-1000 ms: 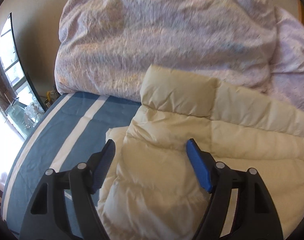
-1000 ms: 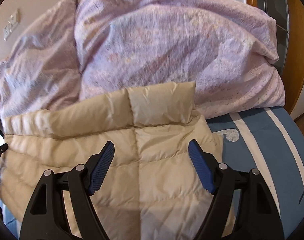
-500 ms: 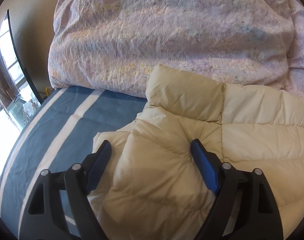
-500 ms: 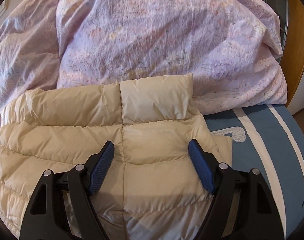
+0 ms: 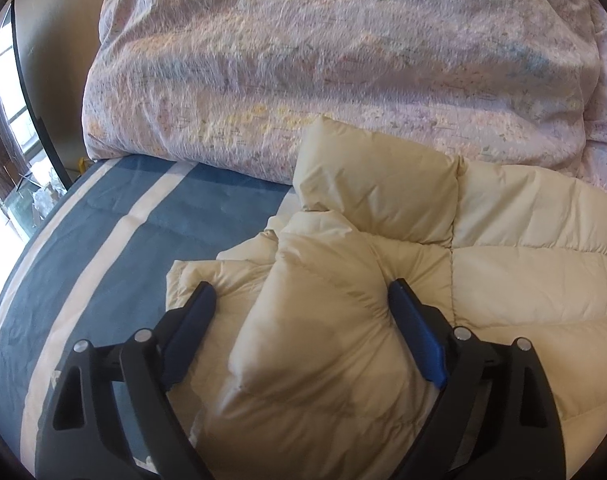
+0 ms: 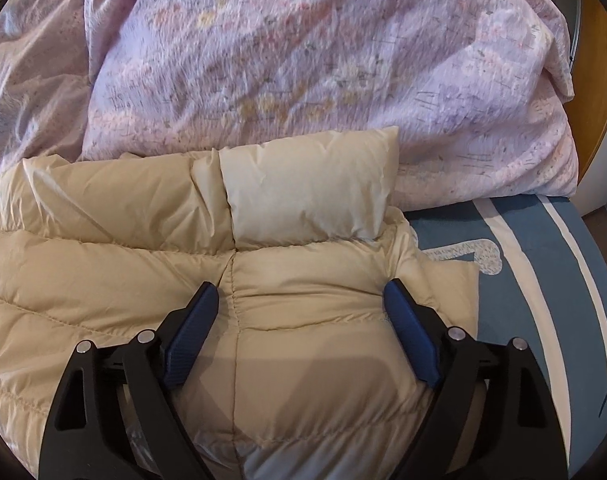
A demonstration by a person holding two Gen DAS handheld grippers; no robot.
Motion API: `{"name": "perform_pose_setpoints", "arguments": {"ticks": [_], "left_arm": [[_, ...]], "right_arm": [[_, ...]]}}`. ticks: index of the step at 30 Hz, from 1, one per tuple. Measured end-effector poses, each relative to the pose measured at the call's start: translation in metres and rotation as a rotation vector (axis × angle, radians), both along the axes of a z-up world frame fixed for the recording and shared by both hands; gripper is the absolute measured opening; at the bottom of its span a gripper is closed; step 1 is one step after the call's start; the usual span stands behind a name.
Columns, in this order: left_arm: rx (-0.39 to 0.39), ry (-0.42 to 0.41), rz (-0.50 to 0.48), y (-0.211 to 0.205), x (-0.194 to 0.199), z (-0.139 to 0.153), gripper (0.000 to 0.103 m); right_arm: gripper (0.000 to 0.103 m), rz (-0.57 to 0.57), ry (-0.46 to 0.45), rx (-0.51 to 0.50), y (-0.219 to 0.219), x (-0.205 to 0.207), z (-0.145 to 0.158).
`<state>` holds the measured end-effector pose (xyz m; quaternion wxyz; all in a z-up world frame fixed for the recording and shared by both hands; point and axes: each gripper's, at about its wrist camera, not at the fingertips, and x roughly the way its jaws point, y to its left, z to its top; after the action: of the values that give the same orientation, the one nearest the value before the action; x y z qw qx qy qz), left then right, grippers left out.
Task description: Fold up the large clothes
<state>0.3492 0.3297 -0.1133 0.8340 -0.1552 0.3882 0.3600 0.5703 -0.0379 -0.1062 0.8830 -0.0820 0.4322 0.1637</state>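
Both sets of jaws stand wide apart, clamped on nothing. On the left gripper (image 5: 301,306) the 2 blue pads (image 5: 417,338) sit on either side of a raised ridge of the cream puffer jacket (image 5: 503,280), the left pad resting against the jacket's edge and the right pad pressed into a quilted crease. On the right gripper (image 6: 301,302) the pads (image 6: 409,340) straddle a puffed panel of the jacket (image 6: 311,360) just right of its centre seam; both pads touch the fabric.

The jacket lies spread on the bed, its collar toward a heaped lilac floral duvet (image 5: 343,60) that fills the far side of both views (image 6: 303,48). From the left wrist view, the collar end stands up as a plump block just in front of the duvet. From the right wrist view, the collar lies as a long roll across the top of the jacket, touching the duvet.

Under the jacket is a blue bedsheet with white stripes (image 5: 115,248), bare to the left in the left view and to the right in the right view (image 6: 543,272). A bright window (image 5: 7,92) shows at the far left.
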Motion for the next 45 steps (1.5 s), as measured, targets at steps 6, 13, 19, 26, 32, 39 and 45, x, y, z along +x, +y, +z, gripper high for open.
{"name": "perform_pose_setpoints", "arguments": {"ticks": [6, 13, 19, 26, 32, 39, 45], "left_arm": [[-0.023, 0.005, 0.001, 0.005, 0.001, -0.004, 0.091], [-0.051, 0.004, 0.011, 0.008, 0.000, -0.006, 0.093], [-0.056, 0.012, 0.014, 0.010, 0.002, -0.006, 0.094], [-0.066, 0.017, 0.015, 0.012, 0.005, -0.008, 0.096], [-0.056, 0.018, 0.019, 0.012, 0.004, -0.006, 0.096], [-0.073, -0.011, -0.008, 0.002, -0.044, 0.024, 0.095], [-0.166, -0.027, 0.029, 0.012, -0.093, 0.025, 0.095]], "right_arm": [[0.089, 0.002, 0.016, -0.018, 0.005, 0.007, -0.010], [0.091, 0.004, 0.029, -0.017, 0.016, 0.016, -0.020], [0.091, 0.006, 0.031, -0.012, 0.016, 0.017, -0.020], [0.091, 0.003, 0.030, -0.008, 0.015, 0.018, -0.020], [0.091, 0.001, 0.030, 0.001, 0.009, 0.012, -0.013], [0.096, -0.002, 0.053, 0.107, -0.043, -0.016, 0.031], [0.096, -0.053, 0.197, 0.194, -0.097, -0.016, 0.023]]}}
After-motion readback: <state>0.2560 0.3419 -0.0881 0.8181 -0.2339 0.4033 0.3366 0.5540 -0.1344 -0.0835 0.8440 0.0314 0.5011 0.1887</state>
